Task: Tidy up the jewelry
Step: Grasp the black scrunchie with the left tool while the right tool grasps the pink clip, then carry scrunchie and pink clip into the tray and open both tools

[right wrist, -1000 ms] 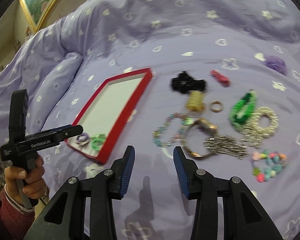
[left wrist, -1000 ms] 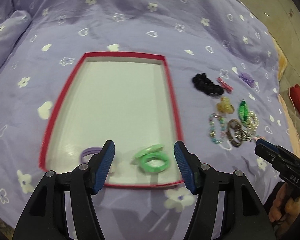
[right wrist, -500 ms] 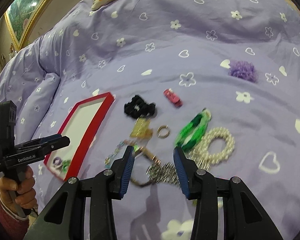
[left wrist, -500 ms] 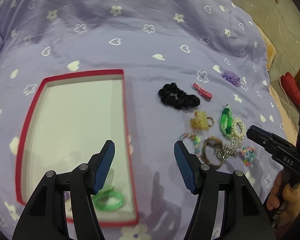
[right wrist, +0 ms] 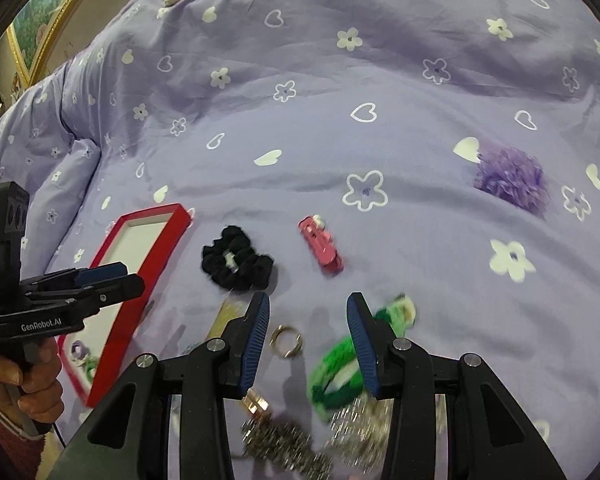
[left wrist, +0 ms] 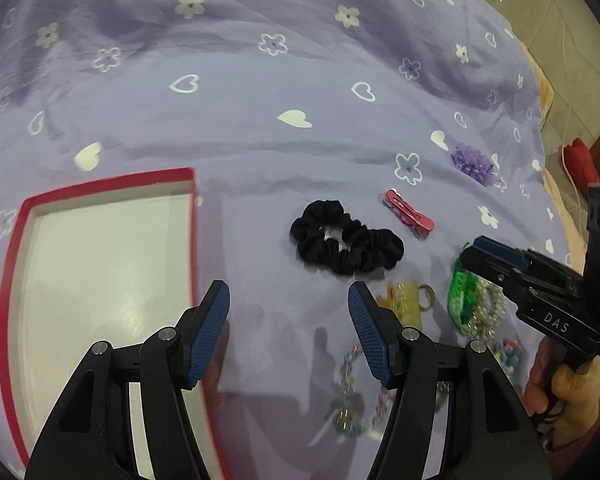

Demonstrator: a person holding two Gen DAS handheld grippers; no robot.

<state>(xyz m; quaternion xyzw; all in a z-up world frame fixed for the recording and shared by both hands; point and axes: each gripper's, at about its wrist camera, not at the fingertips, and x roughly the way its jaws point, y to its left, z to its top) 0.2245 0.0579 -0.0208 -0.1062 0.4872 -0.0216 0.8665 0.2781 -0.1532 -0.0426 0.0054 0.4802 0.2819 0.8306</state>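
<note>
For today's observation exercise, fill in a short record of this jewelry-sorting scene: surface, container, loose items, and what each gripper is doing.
surface: purple bedspread printed with white hearts and flowers
container: red-rimmed tray, white inside; a small purple and a green item lie at its near end in the right wrist view
loose items: black scrunchie, pink hair clip, purple pompom, gold ring, green bracelet
left gripper: open, empty, over bare bedspread beside the tray
right gripper: open, empty, over the gold ring
</note>
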